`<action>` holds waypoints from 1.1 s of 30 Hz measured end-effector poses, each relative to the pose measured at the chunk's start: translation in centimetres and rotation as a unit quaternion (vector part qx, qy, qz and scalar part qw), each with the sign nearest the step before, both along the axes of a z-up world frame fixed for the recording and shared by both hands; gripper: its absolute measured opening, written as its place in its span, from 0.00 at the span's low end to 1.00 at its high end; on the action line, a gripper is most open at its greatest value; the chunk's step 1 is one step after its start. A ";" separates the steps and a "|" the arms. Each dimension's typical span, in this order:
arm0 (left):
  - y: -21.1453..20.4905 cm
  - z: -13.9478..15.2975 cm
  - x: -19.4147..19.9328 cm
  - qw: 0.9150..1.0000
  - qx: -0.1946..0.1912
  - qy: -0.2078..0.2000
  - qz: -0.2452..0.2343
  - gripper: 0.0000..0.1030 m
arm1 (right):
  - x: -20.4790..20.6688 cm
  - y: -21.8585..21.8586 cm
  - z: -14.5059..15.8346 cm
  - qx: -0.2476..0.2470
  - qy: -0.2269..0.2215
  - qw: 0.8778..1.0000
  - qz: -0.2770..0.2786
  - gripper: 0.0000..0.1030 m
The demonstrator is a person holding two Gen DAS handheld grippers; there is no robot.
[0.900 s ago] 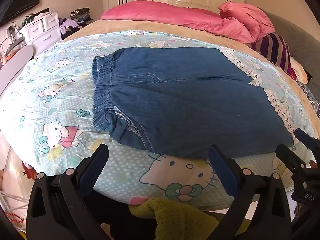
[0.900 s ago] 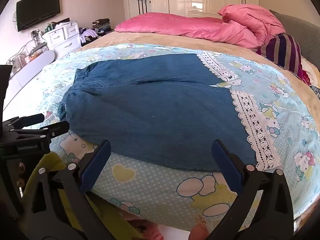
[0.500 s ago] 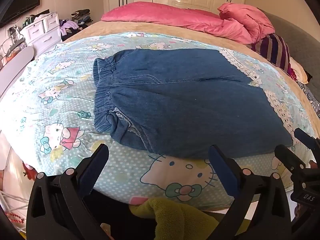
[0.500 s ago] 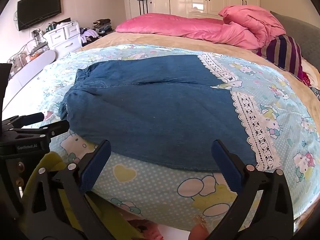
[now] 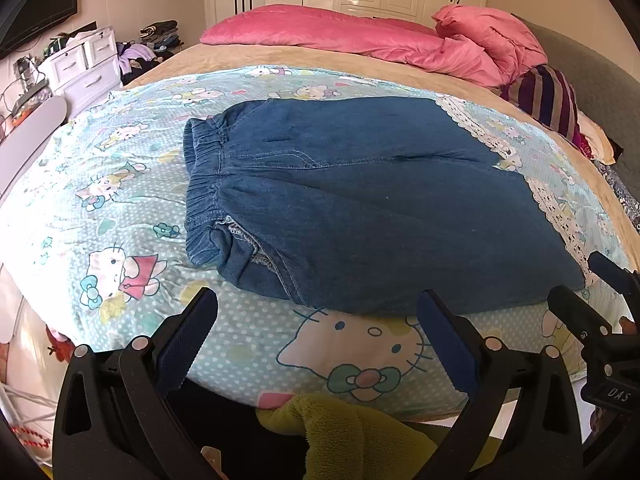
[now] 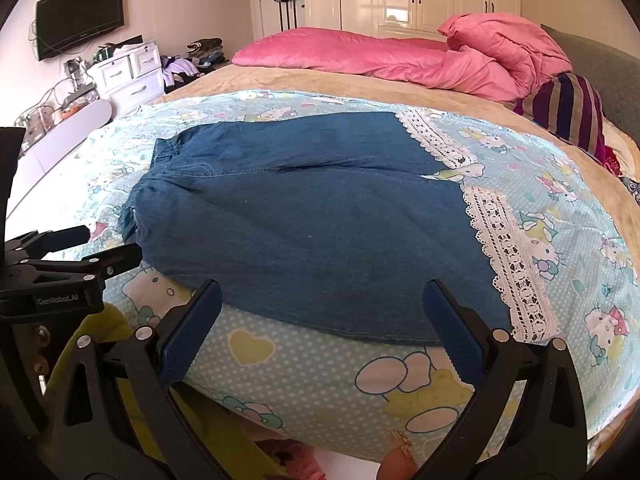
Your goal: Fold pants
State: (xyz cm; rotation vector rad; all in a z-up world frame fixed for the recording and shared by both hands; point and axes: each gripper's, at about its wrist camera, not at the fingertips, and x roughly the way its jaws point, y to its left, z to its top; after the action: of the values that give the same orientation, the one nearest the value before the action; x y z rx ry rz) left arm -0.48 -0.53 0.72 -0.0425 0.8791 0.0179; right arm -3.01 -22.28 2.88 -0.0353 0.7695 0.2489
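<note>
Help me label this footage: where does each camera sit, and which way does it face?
Left wrist: on the left gripper, angled down at the pants waistband end; right gripper at right edge.
Right wrist: on the right gripper, facing the lace hems; left gripper at left edge.
Shared: pants, cartoon sheet, pink duvet.

Blue denim pants (image 5: 360, 208) with white lace hems (image 6: 508, 264), lying on a pale blue polka-dot cartoon-cat sheet (image 5: 120, 208). Far off, a pink duvet (image 5: 360, 40); far right, a purple-striped pillow (image 6: 568, 116). Black grippers, blue pads (image 5: 186, 340).
</note>
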 end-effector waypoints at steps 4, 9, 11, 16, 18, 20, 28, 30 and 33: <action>-0.1 -0.1 -0.1 1.000 0.001 -0.001 0.000 0.96 | -0.1 -0.1 -0.1 0.000 -0.001 1.000 0.001 0.92; -0.1 -0.1 -0.1 1.000 0.001 -0.001 0.000 0.96 | -0.1 0.0 -0.1 -0.001 -0.001 1.000 0.001 0.92; -0.1 -0.1 -0.1 1.000 0.001 -0.002 0.000 0.96 | 0.0 -0.1 -0.1 0.000 0.000 1.000 0.001 0.92; -0.2 0.0 -0.1 1.000 0.001 -0.001 0.001 0.96 | -0.1 -0.1 -0.3 -0.001 0.003 1.000 0.001 0.92; -0.2 0.0 -0.1 1.000 0.001 -0.001 0.001 0.96 | -0.1 -0.1 -0.3 -0.001 0.004 1.000 0.001 0.92; -0.2 0.0 -0.1 1.000 0.002 -0.001 0.001 0.96 | -0.1 -0.1 -0.3 -0.001 0.003 1.000 0.002 0.92; -0.2 0.0 -0.1 1.000 0.002 -0.001 0.001 0.96 | -0.1 -0.1 -0.4 -0.001 0.004 1.000 0.001 0.92; -0.2 0.0 -0.1 1.000 0.003 -0.002 0.002 0.96 | 0.0 0.0 -0.4 -0.002 0.003 1.000 0.001 0.92; -0.2 0.0 -0.1 1.000 0.003 -0.002 0.001 0.96 | 0.0 0.0 -0.4 -0.002 0.004 1.000 0.002 0.92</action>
State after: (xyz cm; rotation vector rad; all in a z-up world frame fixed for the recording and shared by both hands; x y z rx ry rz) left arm -0.60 -0.70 0.72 -0.0373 0.8744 0.0230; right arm -2.98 -22.29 2.44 -0.0397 0.7777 0.2510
